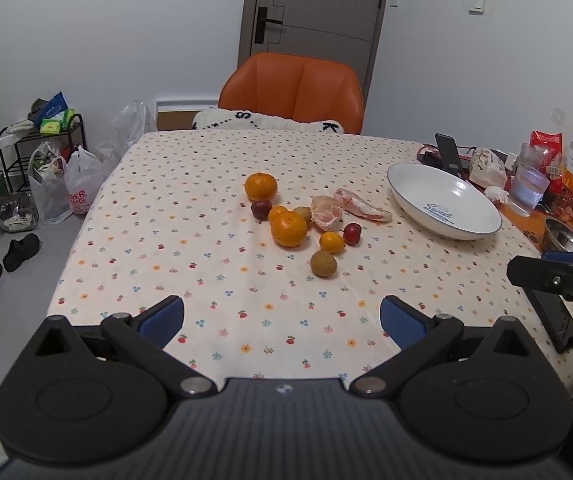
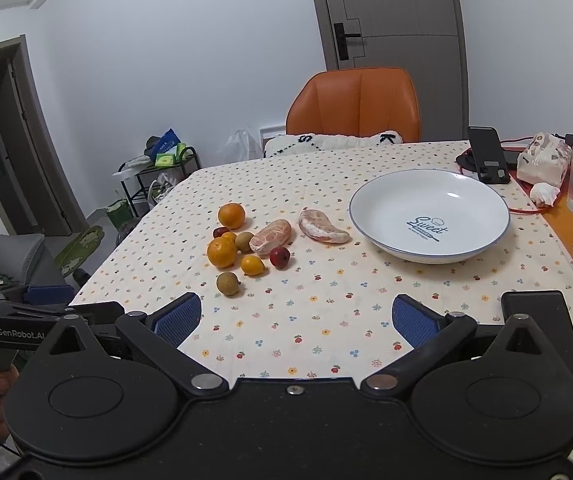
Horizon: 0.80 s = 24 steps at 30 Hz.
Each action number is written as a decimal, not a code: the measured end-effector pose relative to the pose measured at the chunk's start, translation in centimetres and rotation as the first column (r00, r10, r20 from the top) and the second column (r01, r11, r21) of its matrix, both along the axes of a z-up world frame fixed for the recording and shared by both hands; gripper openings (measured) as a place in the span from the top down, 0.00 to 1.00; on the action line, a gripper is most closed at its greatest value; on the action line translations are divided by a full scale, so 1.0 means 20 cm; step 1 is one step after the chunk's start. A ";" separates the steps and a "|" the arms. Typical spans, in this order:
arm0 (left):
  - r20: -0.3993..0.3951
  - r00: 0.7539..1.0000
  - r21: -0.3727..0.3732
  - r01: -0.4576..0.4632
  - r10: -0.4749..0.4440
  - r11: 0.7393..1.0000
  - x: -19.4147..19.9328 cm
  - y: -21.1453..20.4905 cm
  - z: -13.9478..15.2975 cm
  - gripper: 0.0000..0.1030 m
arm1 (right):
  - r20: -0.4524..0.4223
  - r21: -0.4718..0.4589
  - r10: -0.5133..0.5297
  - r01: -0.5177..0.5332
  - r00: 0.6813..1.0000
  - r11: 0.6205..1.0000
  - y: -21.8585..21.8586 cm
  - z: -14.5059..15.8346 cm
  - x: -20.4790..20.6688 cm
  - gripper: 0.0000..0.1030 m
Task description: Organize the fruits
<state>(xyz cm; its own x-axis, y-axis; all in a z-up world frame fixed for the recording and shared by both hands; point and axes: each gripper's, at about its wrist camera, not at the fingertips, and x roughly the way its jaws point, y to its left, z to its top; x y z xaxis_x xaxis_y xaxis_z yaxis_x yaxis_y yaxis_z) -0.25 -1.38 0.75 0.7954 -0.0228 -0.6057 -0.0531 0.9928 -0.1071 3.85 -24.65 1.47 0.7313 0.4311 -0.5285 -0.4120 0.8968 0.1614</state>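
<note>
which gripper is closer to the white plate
Right. The right gripper hovers open at the near table edge, the plate just ahead to its right. The left gripper sits further left, facing the fruit.

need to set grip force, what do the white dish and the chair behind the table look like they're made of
White dish: likely glazed ceramic; glossy highlight, blue rim line, printed lettering.
Chair: orange leather or faux leather, smooth with soft sheen and stitched panels; which one is unclear.

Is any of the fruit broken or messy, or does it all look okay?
Two pieces stand out: the peeled citrus chunks and lie bare on the tablecloth, with no skin, unlike the whole oranges beside them. The white plate holds nothing. Nothing looks spilled.
</note>
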 end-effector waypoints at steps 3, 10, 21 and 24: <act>0.003 1.000 0.003 0.001 -0.001 1.000 0.00 0.00 0.01 0.00 | 0.000 0.001 0.002 -0.002 1.000 1.000 0.00 0.00 0.00 0.00; 0.008 1.000 0.004 -0.011 0.011 1.000 0.00 0.00 0.01 0.00 | 0.003 0.003 0.003 -0.003 1.000 1.000 0.00 0.01 0.01 0.00; 0.036 0.999 -0.014 -0.020 0.020 1.000 -0.02 0.03 0.03 0.00 | 0.009 -0.002 0.007 -0.007 1.000 1.000 0.01 0.01 0.00 0.00; 0.035 0.999 -0.013 -0.027 0.027 1.000 -0.02 0.03 0.03 0.00 | 0.004 -0.003 0.008 -0.008 1.000 1.000 0.01 0.01 0.00 0.00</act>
